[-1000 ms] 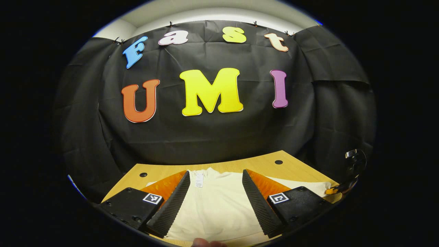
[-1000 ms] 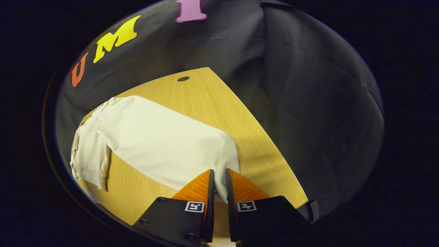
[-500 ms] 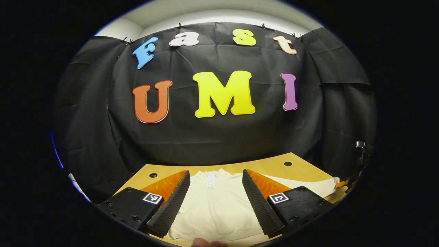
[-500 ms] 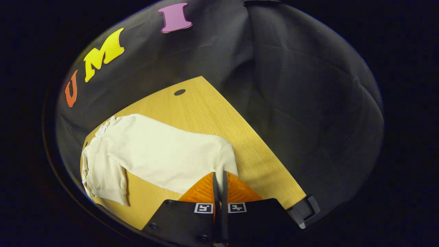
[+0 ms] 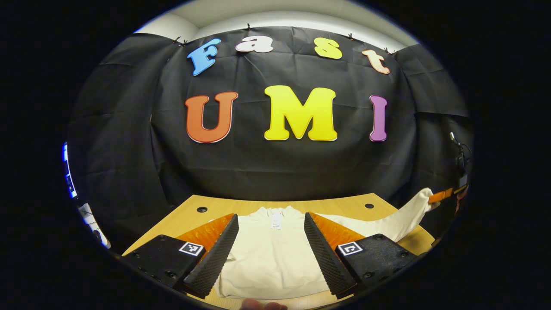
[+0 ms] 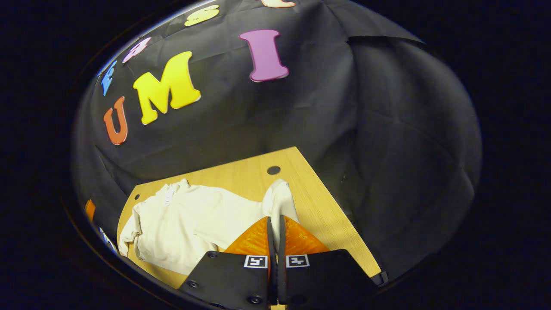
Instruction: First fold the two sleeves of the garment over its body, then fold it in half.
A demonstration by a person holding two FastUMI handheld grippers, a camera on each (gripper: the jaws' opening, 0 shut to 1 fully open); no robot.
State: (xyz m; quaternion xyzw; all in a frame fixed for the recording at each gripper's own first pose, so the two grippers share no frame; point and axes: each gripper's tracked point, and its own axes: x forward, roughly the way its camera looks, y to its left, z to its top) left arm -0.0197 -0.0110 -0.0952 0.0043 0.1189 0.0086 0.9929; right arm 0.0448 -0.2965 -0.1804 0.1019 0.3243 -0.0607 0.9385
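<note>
Right hand-held gripper [image 6: 274, 224] clenched on the cuff of a sleeve [image 6: 280, 200], fingers pressed together with the cloth pinched between them. Sleeve lifted off the surface [image 6: 318, 215], rising in a fold just ahead of the fingertips and running back to the garment [image 6: 189, 219], which lies ahead and to the left of this gripper, collar and tag toward the far edge. Round hole [image 6: 273, 170] in the surface just beyond the raised sleeve.

Left hand-held gripper [image 5: 271, 241] released, fingers spread wide, poised above the garment's body [image 5: 271, 254], which lies flat between and beyond the two fingers. Neck tag [image 5: 275, 219] straight ahead, near the far edge. Off to the right of this gripper, sleeve [image 5: 396, 219] stretched up and outward, its end held at the far right by the other gripper's tip [image 5: 440, 196]. Two holes [image 5: 201, 209] in the surface near its far corners. Fingertip [image 5: 262, 305] at the bottom edge.
</note>
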